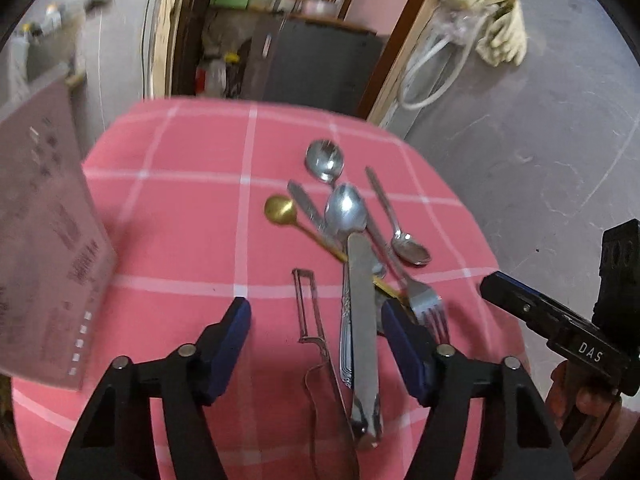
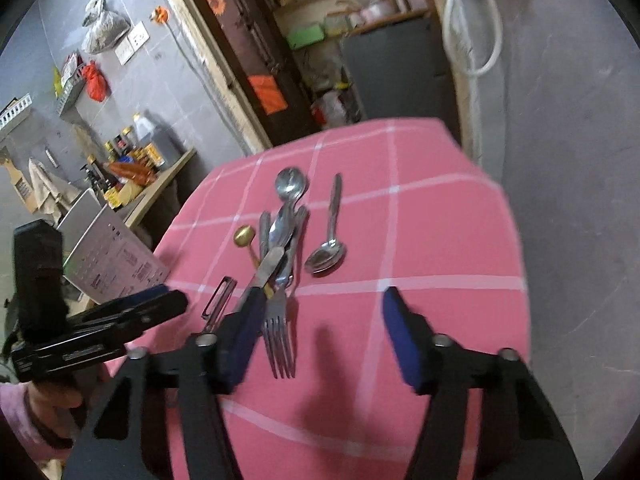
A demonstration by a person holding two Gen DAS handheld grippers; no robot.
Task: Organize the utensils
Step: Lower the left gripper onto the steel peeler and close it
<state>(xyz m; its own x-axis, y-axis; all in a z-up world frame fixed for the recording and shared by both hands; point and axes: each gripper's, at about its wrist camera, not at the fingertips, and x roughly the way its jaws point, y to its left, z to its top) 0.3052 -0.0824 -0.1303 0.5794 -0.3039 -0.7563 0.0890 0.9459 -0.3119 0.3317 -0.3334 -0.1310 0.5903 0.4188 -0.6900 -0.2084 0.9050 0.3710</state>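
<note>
A heap of steel utensils lies on the pink checked tablecloth (image 1: 180, 220). A table knife (image 1: 362, 320) and a wire peeler (image 1: 308, 308) lie between the fingers of my left gripper (image 1: 316, 312), which hovers open above them. Its right finger covers the fork's (image 1: 428, 304) handle. Farther back are a gold spoon (image 1: 280, 208), a round spoon (image 1: 325, 160) and a small spoon (image 1: 412, 250). My right gripper (image 2: 324, 300) is open over the cloth; the fork (image 2: 280, 332) lies just inside its left finger, which hides the knife's (image 2: 266, 270) lower part. Nothing is gripped.
A grey printed box (image 1: 48, 240) stands at the table's left edge. The table ends close on the right above a grey floor (image 2: 580, 200). A counter with bottles (image 2: 132, 160) and a doorway with shelves (image 2: 320, 40) lie beyond. A hand (image 2: 52, 400) holds the left gripper.
</note>
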